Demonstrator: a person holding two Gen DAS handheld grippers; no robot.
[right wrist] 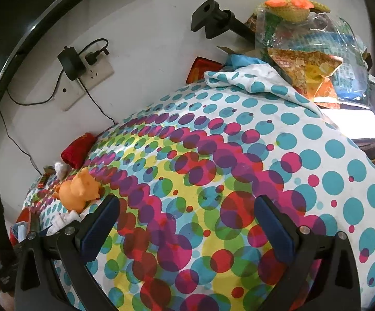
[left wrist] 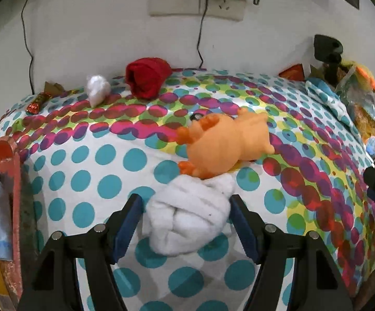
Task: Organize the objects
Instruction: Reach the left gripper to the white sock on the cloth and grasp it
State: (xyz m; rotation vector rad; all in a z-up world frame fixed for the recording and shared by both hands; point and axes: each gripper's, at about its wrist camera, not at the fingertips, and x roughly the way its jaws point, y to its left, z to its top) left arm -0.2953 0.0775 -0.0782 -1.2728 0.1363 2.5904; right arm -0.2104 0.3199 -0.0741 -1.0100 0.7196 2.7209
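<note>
The left gripper [left wrist: 185, 220] stands partly open with a white rolled cloth [left wrist: 187, 217] between its 2 fingers; the right pad touches the cloth, the left pad shows a slim gap, so a firm hold cannot be told. Just beyond the cloth, touching it, lies an orange plush toy [left wrist: 223, 142] on the dotted bedsheet [left wrist: 83, 160]. Far by the wall sit a red cloth [left wrist: 147, 79] and a small white wad [left wrist: 98, 89]. The right gripper [right wrist: 185, 223] gapes wide over bare sheet, holding nothing.
</note>
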